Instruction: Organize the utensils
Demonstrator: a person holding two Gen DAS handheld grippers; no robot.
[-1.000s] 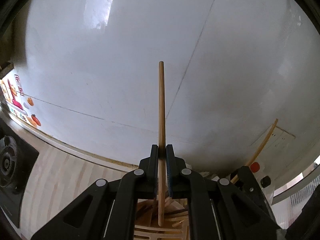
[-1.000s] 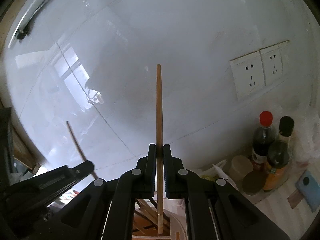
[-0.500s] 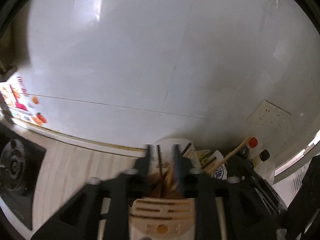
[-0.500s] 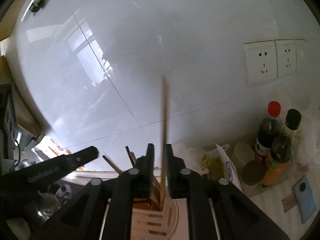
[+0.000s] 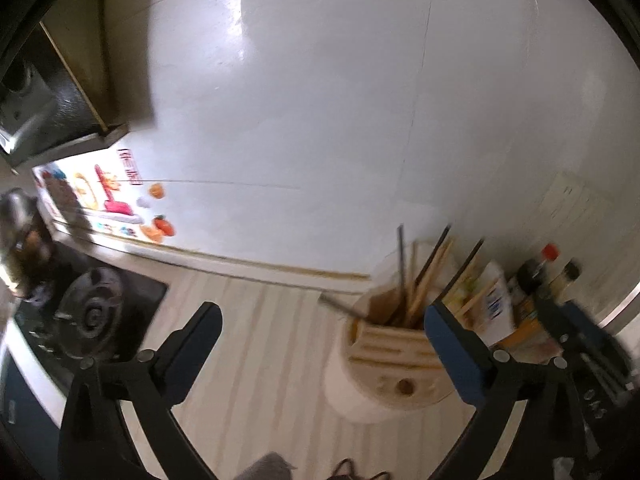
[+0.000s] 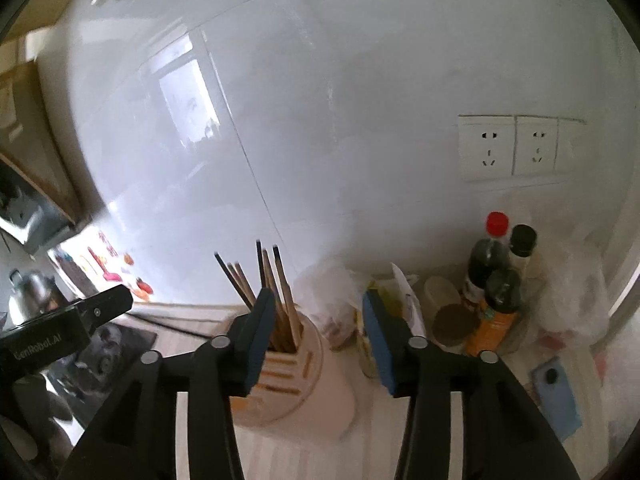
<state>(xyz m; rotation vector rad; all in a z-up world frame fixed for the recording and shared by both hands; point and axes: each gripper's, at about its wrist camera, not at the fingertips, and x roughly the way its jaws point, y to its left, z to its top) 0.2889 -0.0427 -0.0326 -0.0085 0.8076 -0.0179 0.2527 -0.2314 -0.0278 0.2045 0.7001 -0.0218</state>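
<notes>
Wood-grain counter (image 5: 260, 320), white utensil holder (image 6: 320, 392) near its back edge by the wall, chopsticks (image 6: 276, 300) standing in it. Left gripper (image 5: 320, 344) jaws just opened wide, empty. Right gripper (image 6: 316, 332) jaws just opening, released, nothing between.

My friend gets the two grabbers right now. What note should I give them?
Left gripper: jaws have just opened wide, nothing between them.
Right gripper: jaws have just opened too, nothing gripped.
Chopsticks: standing together in the round holder on the counter, beside the sauce bottles.
Done: both chopsticks that the grippers carried a moment ago are dropped in the holder.
Left: no loose utensils show in either view; look around the counter for more before stopping.
</notes>
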